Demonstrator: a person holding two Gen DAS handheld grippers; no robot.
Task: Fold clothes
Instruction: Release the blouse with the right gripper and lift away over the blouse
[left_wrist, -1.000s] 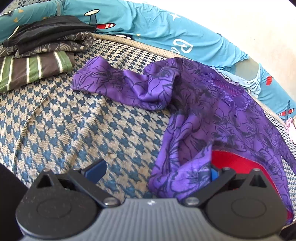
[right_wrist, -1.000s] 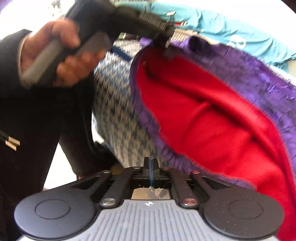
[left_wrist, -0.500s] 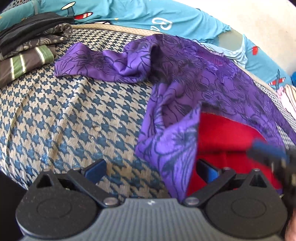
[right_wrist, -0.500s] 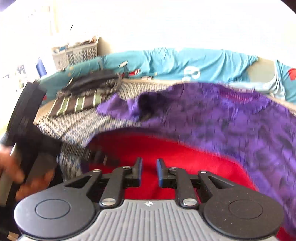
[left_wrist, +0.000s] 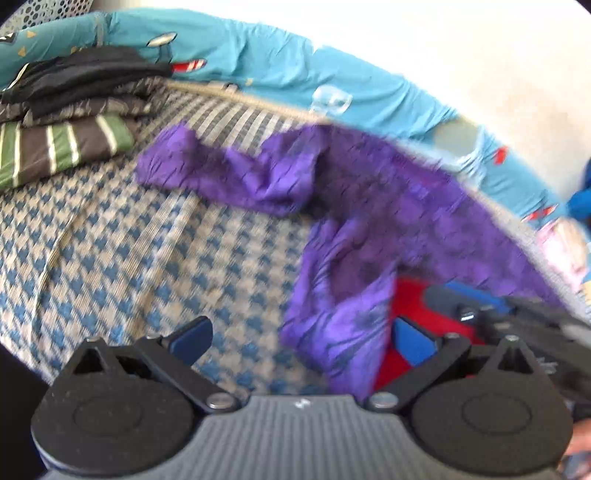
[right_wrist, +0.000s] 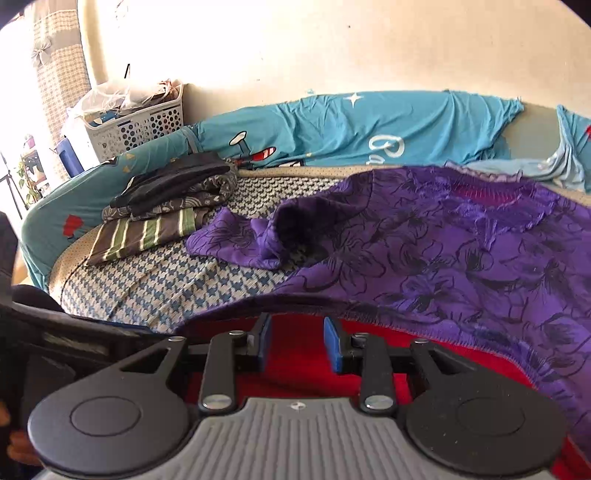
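Sprawling crumpled purple top (right_wrist: 461, 258), red-lined

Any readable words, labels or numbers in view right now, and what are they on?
White cursive lettering on the teal printed bed sheet: partly hidden by folds, perhaps "Pa", not readable.
Same print in the left wrist view: blurred.
Purple floral garment: no text visible.

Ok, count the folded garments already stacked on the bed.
3, in one pile at the bed's far left corner: a green-striped garment at the bottom, a grey patterned garment in the middle, a black garment on top. Thinner pieces between them could be hidden.
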